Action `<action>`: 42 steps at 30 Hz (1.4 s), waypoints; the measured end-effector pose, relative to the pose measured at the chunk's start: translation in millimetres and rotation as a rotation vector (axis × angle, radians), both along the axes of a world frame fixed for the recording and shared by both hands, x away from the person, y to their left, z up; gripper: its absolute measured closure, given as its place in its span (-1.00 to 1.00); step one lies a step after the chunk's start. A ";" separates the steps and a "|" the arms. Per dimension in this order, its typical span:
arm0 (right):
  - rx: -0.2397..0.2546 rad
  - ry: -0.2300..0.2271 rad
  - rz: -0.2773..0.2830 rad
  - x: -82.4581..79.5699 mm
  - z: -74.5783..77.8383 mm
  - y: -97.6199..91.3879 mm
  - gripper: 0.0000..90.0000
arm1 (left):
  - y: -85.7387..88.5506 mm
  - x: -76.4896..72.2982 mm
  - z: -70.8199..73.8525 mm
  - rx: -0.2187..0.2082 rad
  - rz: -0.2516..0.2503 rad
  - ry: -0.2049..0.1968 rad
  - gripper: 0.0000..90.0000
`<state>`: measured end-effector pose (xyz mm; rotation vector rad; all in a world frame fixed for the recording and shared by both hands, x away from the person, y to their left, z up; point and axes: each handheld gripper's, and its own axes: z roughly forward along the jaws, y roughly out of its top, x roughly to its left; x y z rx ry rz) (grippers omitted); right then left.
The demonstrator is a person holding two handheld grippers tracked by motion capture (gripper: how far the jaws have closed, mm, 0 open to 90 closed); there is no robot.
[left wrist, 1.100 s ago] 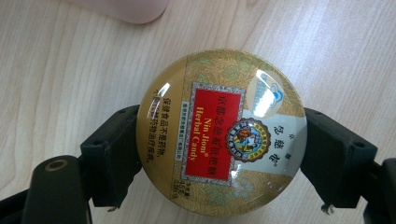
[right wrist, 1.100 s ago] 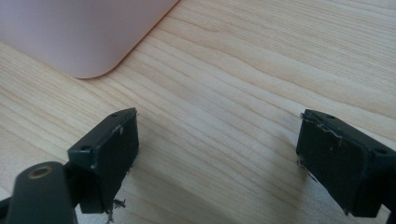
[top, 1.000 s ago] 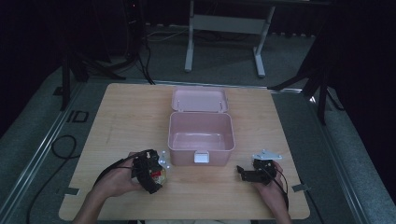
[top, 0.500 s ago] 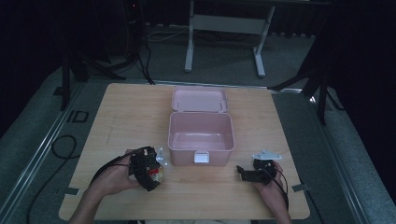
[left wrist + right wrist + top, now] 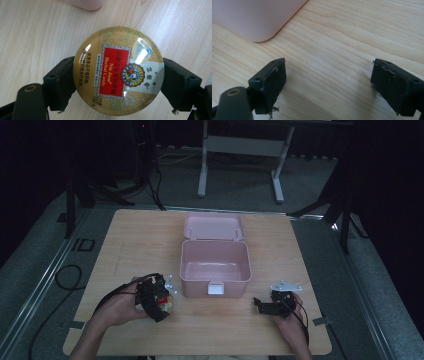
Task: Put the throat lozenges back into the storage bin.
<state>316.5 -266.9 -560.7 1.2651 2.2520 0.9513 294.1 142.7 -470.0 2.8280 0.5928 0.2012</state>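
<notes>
From the high view we see our left gripper (image 5: 159,301) near the front left of the tabletop (image 5: 145,240), with a round candy tin (image 5: 168,303) caught between its fingers and just off the front left corner of the pink box (image 5: 215,265). The box sits open in the middle of the tabletop, its lid (image 5: 214,226) laid back behind it and a pale latch (image 5: 216,289) on its near wall. Our right gripper (image 5: 264,304) rests near the front right of the tabletop, apart from the box, with a grey three-cornered plate (image 5: 284,286) on top. In the left gripper view the candy tin (image 5: 118,70) lies flat side up between the two black fingers (image 5: 60,82), which press on its rim from either side; its gold lid bears a red label, and a corner of the pink box (image 5: 85,3) lies beyond the fingertips. In the right gripper view our fingers (image 5: 270,83) stand wide with bare wood between them, and a rounded corner of the pink box (image 5: 254,17) lies beyond and to the left of the left finger, well apart from it.
</notes>
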 end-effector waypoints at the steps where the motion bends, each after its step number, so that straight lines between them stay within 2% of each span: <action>1: 0.000 0.000 0.000 0.0 0.0 0.0 -0.71 | 0.0 0.0 0.0 0.000 0.000 0.000 -0.55; 42: 0.002 0.000 -0.002 0.0 0.0 0.2 -0.71 | 0.9 19.1 41.1 0.060 0.004 -0.005 -0.55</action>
